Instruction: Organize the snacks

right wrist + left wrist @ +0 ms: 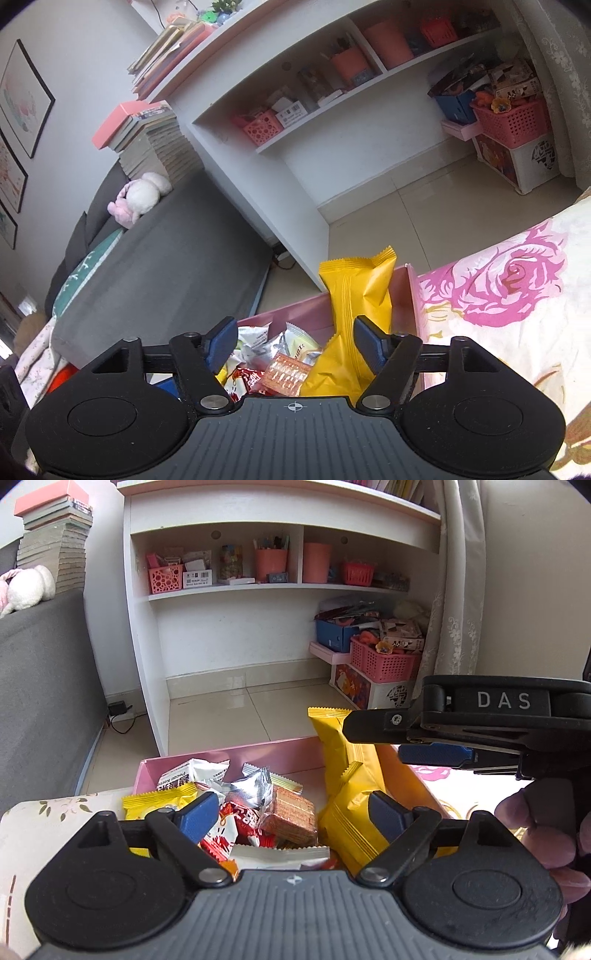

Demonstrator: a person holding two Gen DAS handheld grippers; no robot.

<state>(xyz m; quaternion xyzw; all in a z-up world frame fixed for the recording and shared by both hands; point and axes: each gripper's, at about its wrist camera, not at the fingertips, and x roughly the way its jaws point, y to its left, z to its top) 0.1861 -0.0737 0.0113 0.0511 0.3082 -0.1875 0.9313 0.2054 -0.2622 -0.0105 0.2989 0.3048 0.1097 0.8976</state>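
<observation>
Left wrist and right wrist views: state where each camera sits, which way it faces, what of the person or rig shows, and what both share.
Left wrist: rides the left hand-held gripper, looking forward and down into the pink box of snacks; its blue fingers stand open, and the right hand-held gripper and the person's hand show at right.
Right wrist: rides the right hand-held gripper, tilted, over the same box from its right; only its own open fingers show.
Shared: the upright yellow packet, the wafer pack, the white shelf unit.

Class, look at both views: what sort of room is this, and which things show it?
Probably a child's bedroom or living room at home: a grey sofa with a plush toy, a white bookshelf, and toy baskets.
</observation>
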